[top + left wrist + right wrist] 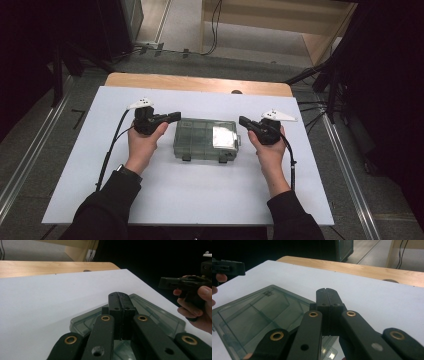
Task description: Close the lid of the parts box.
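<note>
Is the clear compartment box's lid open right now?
No, in the high view the compartment box lies flat on the table with its lid down.

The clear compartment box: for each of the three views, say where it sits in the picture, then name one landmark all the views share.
High view: the clear compartment box lies mid-table, between the two grippers.
Left gripper view: lower centre to right, behind the shut jaws.
Right gripper view: lower left, beside the shut jaws.
Shared landmark: the wooden table edge beyond the white surface.
</note>
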`<state>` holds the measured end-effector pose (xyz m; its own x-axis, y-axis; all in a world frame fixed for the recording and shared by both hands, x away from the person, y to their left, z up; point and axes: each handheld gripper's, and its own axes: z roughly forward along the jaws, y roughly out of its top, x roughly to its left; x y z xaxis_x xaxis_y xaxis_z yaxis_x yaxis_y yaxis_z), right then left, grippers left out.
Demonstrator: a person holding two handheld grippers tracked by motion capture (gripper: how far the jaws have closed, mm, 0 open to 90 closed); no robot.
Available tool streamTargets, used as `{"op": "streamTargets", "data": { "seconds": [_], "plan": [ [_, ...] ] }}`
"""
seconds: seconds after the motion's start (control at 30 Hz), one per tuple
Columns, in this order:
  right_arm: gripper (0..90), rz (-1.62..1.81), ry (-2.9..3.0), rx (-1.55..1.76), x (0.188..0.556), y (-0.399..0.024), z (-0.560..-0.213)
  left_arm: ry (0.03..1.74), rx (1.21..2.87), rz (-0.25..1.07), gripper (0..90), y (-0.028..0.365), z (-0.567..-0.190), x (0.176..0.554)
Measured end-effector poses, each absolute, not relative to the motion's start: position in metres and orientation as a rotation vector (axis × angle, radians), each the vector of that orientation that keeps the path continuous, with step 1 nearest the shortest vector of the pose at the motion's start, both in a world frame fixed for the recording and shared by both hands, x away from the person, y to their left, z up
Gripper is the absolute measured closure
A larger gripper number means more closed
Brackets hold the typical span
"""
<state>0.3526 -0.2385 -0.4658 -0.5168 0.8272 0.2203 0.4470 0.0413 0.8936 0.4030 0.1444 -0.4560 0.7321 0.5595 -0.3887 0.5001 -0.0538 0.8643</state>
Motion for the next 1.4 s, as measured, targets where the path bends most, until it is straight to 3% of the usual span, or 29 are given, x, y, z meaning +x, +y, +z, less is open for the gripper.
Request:
{"op": "streamTargets", "data": {
  "seconds": [0.3,1.4],
  "plan": [
    [87.7,1.47,1.971,1.252,0.337,-0.237,-0.465,0.811,1.694,0.076,89.2,0.144,-0.451,0.384],
    [87.8,1.456,1.984,1.253,0.288,-0.228,-0.484,0.835,1.747,0.181,89.3,0.154,-0.485,0.325]
  ]
}}
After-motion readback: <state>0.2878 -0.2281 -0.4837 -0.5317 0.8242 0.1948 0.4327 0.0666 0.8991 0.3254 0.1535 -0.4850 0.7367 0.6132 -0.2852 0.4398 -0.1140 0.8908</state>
